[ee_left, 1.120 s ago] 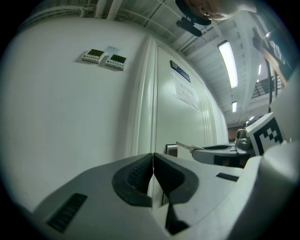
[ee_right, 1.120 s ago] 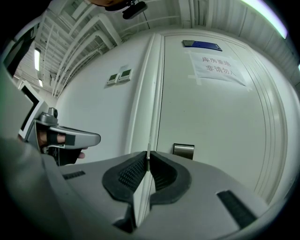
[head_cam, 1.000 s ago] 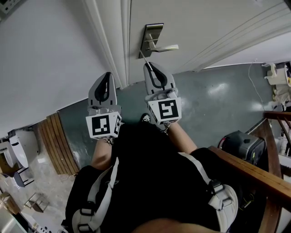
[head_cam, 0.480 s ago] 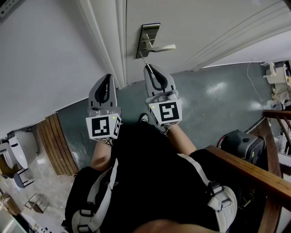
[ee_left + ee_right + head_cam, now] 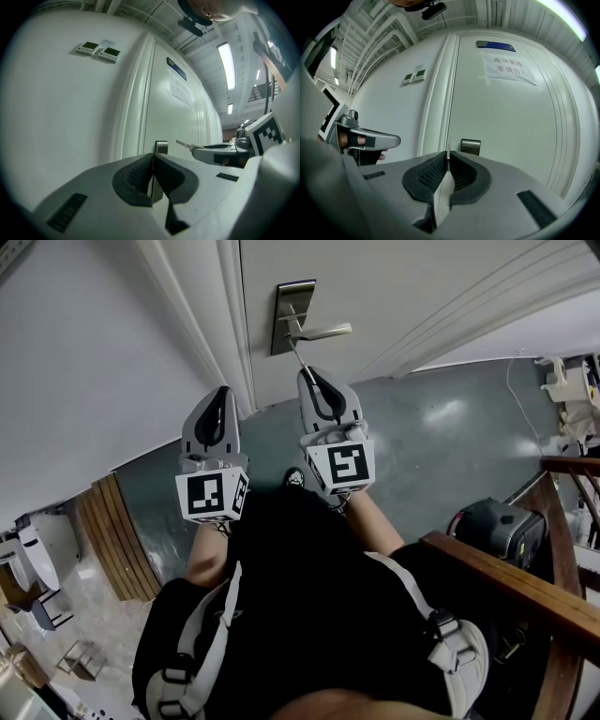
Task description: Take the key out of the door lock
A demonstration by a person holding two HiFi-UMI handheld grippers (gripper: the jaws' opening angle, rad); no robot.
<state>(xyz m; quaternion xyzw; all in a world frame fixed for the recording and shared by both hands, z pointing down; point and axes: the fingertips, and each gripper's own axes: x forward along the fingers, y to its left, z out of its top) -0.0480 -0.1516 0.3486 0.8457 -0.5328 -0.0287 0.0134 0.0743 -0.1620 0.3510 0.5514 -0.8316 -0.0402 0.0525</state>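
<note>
A steel lock plate (image 5: pixel 292 315) with a lever handle (image 5: pixel 323 331) sits on the white door. My right gripper (image 5: pixel 309 373) is shut on the key (image 5: pixel 296 352). The key's thin blade sticks out from the tips toward the plate. In the left gripper view the key (image 5: pixel 183 143) points free in the air, off the lock plate (image 5: pixel 161 147). In the right gripper view the blade shows edge-on between the pads (image 5: pixel 440 168), below the lock plate (image 5: pixel 470 146). My left gripper (image 5: pixel 221 392) hangs shut and empty, left of the right one, in front of the door frame.
The white door frame (image 5: pixel 211 334) runs left of the lock. A wooden railing (image 5: pixel 506 587) and a black case (image 5: pixel 497 526) stand at the right. Wooden slats (image 5: pixel 117 540) lie at the lower left. A paper notice (image 5: pixel 508 65) hangs on the door, with wall switches (image 5: pixel 415 76) beside it.
The lock plate and handle have drifted up and left in the head view. Both grippers hold nearly the same place, the right one still shut on the key.
</note>
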